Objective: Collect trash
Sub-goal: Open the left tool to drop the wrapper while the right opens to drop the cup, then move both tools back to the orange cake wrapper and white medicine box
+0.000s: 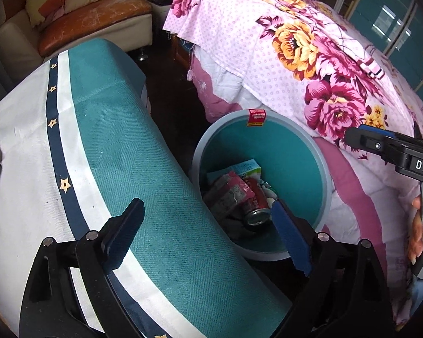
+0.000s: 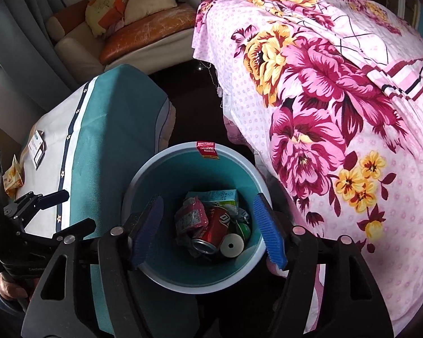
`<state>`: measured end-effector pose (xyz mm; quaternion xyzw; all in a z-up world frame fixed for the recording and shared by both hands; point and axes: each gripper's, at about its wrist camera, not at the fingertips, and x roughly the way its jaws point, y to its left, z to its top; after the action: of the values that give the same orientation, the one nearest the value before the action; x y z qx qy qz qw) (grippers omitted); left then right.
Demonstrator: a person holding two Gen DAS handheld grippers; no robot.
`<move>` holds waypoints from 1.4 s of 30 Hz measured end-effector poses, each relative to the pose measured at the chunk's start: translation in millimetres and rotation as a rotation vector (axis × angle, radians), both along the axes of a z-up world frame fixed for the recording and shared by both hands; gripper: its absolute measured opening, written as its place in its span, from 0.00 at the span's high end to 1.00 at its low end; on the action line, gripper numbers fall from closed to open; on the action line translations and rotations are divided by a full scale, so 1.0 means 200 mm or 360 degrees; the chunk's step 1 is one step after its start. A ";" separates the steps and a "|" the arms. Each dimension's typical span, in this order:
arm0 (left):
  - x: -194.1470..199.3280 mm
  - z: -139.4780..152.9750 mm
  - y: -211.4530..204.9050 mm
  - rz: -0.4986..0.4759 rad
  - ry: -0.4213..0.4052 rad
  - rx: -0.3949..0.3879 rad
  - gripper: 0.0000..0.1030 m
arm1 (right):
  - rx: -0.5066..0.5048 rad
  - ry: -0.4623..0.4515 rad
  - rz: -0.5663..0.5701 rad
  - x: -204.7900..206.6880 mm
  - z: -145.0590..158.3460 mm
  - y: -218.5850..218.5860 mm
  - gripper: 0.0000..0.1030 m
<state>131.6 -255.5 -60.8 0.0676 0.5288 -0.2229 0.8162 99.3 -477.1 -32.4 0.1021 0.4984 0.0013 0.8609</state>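
A round bin (image 2: 143, 180) with a teal inside stands on the floor between the table and the bed. In it lie a red can (image 2: 214, 222), a pink wrapper (image 2: 191, 214), a teal carton (image 2: 220, 197) and a green can (image 2: 244, 229). My right gripper (image 2: 207, 231) hangs open and empty straight above the bin's mouth. My left gripper (image 1: 207, 239) is open and empty too, straddling the table's edge beside the bin (image 1: 324, 169). On the table lie a crumpled yellow carton (image 2: 12, 178) and a small white box (image 2: 36, 148).
The table (image 1: 112, 140) wears a teal and white cloth with a star-trimmed stripe. A bed with a pink floral sheet (image 2: 338, 112) crowds the bin's right side. A sofa with cushions (image 1: 93, 14) stands at the back. Dark floor (image 1: 172, 98) runs between table and bed.
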 end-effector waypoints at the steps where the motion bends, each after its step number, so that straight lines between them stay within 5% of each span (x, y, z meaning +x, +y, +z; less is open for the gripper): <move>1: 0.00 0.00 0.01 0.0005 0.0001 -0.0003 0.11 | -0.0006 0.0004 0.0004 0.00 0.00 0.01 0.32; 22: -0.02 0.06 0.59 0.0308 -0.0015 -0.0144 0.09 | -0.0187 0.0079 0.0226 0.08 0.12 0.52 0.24; 42: -0.09 0.14 1.91 0.0912 -0.0140 -0.0104 0.09 | -0.0359 0.0173 0.0733 0.36 0.09 1.61 0.24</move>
<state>113.6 126.6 -32.4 -0.1013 0.4830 0.0028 0.8697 172.3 -154.2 -13.5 -0.1109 0.5510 0.1363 0.8158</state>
